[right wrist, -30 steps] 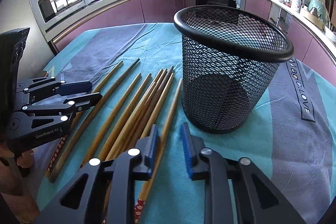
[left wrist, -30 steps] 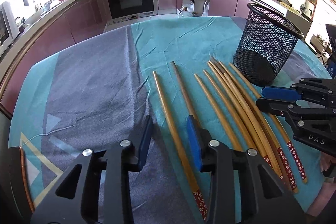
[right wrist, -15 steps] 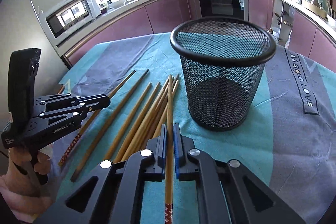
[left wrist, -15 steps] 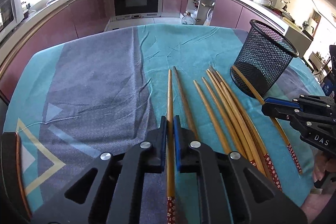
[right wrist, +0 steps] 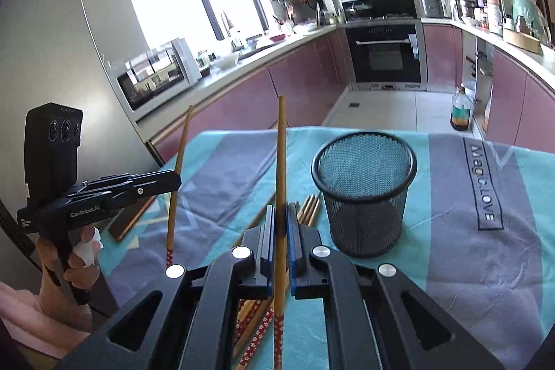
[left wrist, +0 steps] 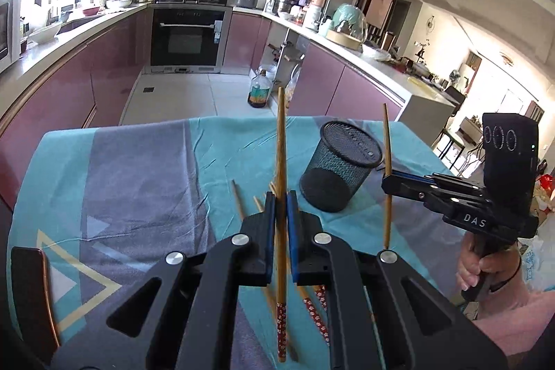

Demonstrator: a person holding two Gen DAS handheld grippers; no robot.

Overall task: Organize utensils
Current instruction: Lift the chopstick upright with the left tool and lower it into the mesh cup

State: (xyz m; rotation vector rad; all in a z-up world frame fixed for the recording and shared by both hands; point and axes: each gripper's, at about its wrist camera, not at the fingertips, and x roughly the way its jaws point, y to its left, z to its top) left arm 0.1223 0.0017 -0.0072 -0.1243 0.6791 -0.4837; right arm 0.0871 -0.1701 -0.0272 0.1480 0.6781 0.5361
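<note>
Mesh cup [right wrist: 363, 196] stands right of centre; loose chopsticks [right wrist: 309, 205] crowd its left, bare cloth [right wrist: 485, 266] lies right.

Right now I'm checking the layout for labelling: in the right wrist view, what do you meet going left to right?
Left gripper clamping a bamboo chopstick → right gripper's upright bamboo chopstick → black wire-mesh cup → "Magic LOVE" lettering on the teal-and-grey tablecloth.
</note>
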